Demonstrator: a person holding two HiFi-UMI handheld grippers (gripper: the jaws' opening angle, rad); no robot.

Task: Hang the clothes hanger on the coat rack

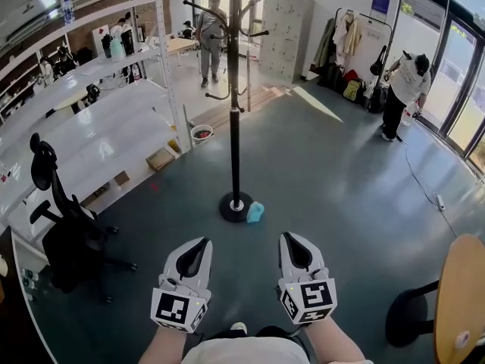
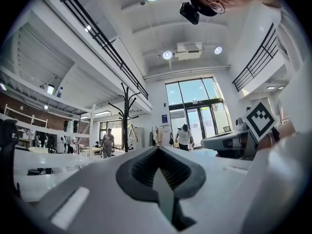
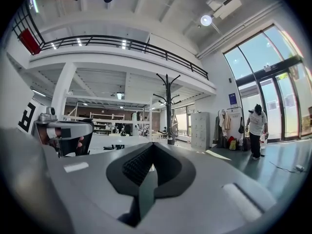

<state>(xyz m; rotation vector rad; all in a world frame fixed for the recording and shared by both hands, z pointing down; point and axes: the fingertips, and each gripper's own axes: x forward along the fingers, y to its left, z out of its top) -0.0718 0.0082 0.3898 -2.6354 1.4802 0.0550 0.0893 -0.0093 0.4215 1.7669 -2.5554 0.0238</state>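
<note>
A tall black coat rack (image 1: pixel 235 97) stands on a round base (image 1: pixel 235 206) on the grey floor ahead of me. A small light-blue object (image 1: pixel 255 211) lies against that base; I cannot tell whether it is the hanger. My left gripper (image 1: pixel 203 243) and right gripper (image 1: pixel 288 237) are held side by side low in the head view, well short of the rack. Both have their jaws closed together with nothing between them. The rack shows far off in the left gripper view (image 2: pixel 126 116) and in the right gripper view (image 3: pixel 168 106).
A black office chair (image 1: pixel 64 233) stands at the left beside white shelving (image 1: pixel 114 120). A round wooden seat (image 1: pixel 462 294) is at the right edge. One person (image 1: pixel 402 89) stands at the right near a clothes rail (image 1: pixel 345 36), another person (image 1: pixel 210 36) behind the rack.
</note>
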